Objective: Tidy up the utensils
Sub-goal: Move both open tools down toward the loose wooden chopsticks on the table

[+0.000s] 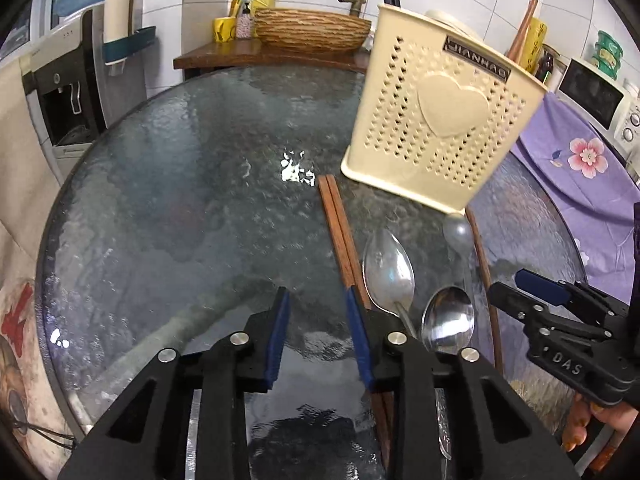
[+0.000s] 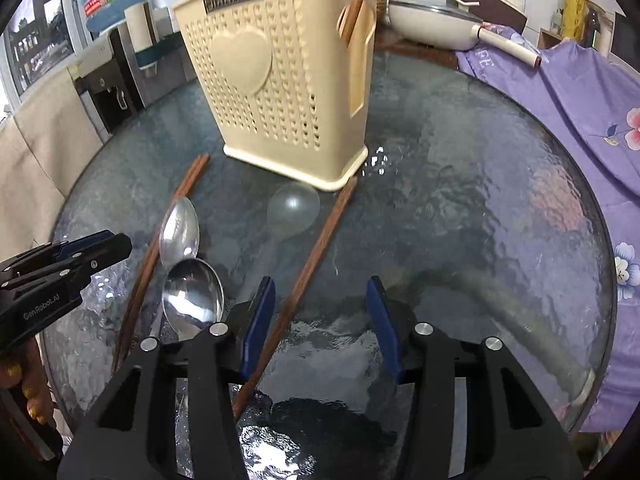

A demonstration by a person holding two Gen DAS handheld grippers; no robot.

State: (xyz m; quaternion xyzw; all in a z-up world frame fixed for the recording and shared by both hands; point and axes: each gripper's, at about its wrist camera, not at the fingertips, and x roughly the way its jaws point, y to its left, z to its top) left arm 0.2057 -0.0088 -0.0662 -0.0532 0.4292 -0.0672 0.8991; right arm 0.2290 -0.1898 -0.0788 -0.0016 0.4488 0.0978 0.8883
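Observation:
A cream perforated utensil holder (image 1: 440, 120) (image 2: 280, 80) stands upright on the round glass table (image 1: 180, 200), with brown chopsticks (image 2: 352, 20) showing through its side slot. In front of it lie a pair of brown chopsticks (image 1: 340, 232) (image 2: 160, 248), two steel spoons (image 1: 388, 272) (image 1: 448, 316), a clear plastic spoon (image 2: 294, 210) and a single chopstick (image 2: 320, 248). My left gripper (image 1: 316, 296) is open over bare glass, its right finger beside the pair. My right gripper (image 2: 320, 286) is open, and the single chopstick runs between its fingers near the left pad, which does not press on it.
A purple flowered cloth (image 2: 560, 100) covers the surface right of the table. A white pan (image 2: 436, 24) sits behind the table. A woven basket (image 1: 312, 30) is on a wooden shelf, and a water dispenser (image 1: 68, 92) stands at the left. A hand (image 1: 588, 424) holds the right gripper's handle.

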